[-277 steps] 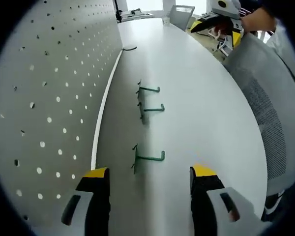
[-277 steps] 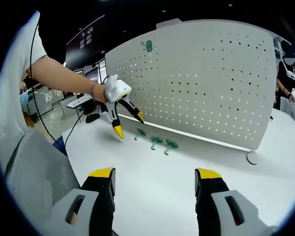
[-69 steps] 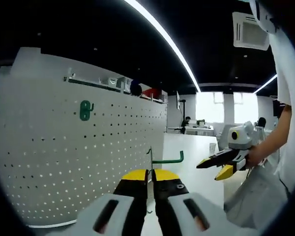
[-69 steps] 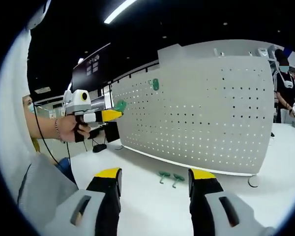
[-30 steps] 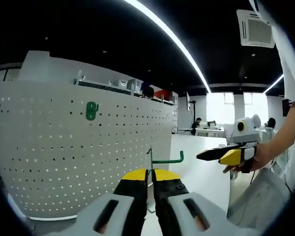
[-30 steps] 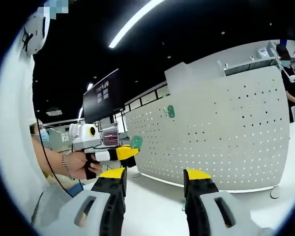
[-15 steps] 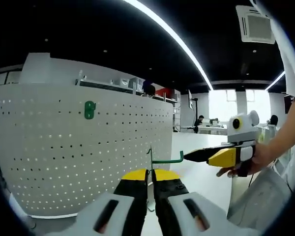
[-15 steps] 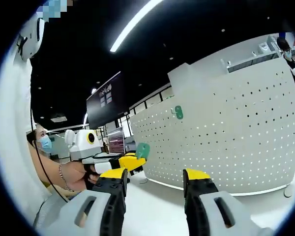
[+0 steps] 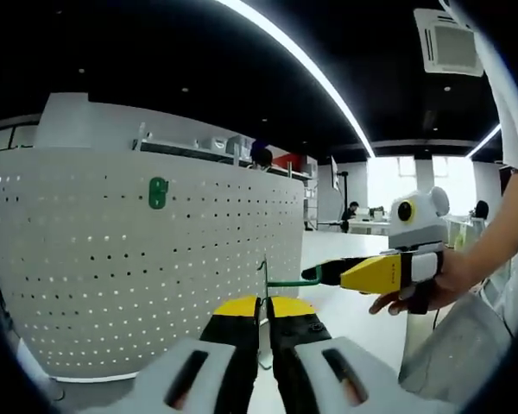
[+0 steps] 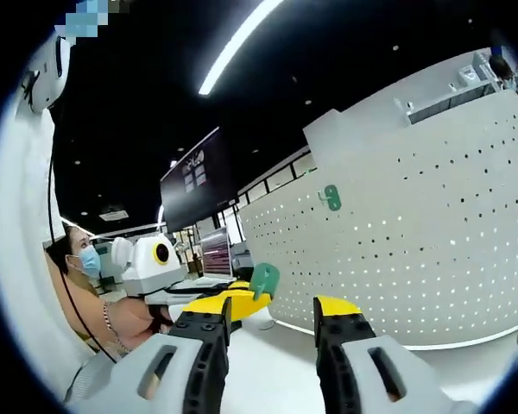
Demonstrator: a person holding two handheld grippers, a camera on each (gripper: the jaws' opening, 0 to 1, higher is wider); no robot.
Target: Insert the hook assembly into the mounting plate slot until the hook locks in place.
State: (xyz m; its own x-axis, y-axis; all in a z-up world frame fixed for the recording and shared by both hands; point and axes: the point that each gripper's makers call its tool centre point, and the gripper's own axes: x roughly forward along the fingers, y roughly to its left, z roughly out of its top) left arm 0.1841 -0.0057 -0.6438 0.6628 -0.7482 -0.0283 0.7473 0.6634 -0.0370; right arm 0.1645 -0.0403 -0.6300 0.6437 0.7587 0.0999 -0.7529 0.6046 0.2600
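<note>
Furthest left of the left claw (image 9: 261, 304) stands the white pegboard (image 9: 112, 259), with a green plate (image 9: 158, 192) fixed high on it, up and to the left of the claw tips. The left claw is clamped on the wire base of a green hook (image 9: 287, 281), whose arm runs off to the right just above the yellow tips. There the right claw (image 9: 328, 272) reaches in, its tip at or touching the hook's upturned end; whether it pinches the wire I cannot tell. In the right gripper view its jaws stand apart, and the hook's green end (image 10: 264, 279) sits just left of the gap, beside the left jaw.

The risk, as I judge it: two claws on one thin wire can twist it in the left claw's grip, so the prongs would meet the plate's slot crooked and fail to lock. A push from the right could also knock it loose onto the tabletop (image 9: 354, 310) below
</note>
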